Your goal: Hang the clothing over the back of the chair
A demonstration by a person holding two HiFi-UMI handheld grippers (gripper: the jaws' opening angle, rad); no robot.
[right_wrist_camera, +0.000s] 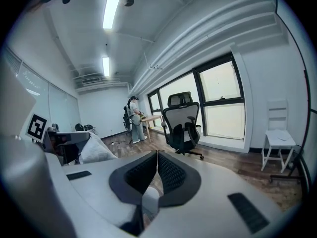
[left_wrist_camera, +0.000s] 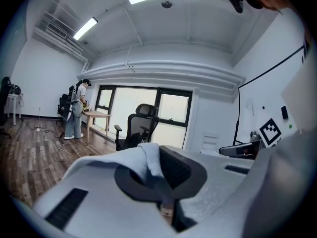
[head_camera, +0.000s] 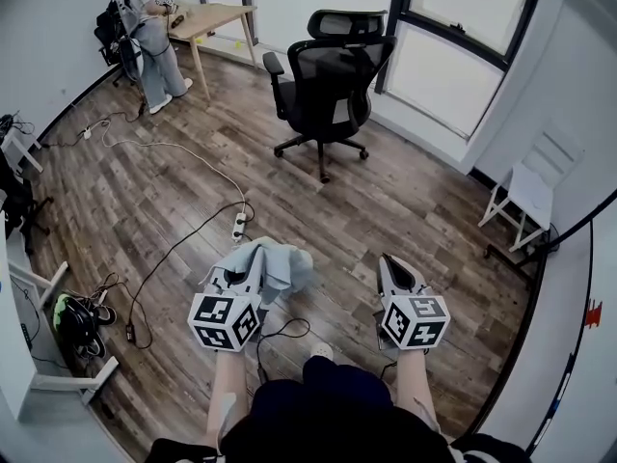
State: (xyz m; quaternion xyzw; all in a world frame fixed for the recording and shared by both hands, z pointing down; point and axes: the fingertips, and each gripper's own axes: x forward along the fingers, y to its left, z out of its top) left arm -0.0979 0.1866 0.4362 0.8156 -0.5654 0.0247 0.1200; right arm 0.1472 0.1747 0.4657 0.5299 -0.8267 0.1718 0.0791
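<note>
Far to the left of the black office chair (head_camera: 328,85), a person (head_camera: 149,37) stands at a wooden desk (head_camera: 217,15). Nearer the camera than that chair and slightly left of it, the left gripper (head_camera: 241,261) is clamped on the pale blue clothing (head_camera: 280,266), which bunches over its tip, well apart from the chair's back. Right of it, the right gripper (head_camera: 390,260) has its jaws meeting at the tips, empty. A white folding chair (head_camera: 528,196) stands to the office chair's right.

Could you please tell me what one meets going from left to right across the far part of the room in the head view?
Standing person → wooden table → black office chair → white chair by the right wall.
</note>
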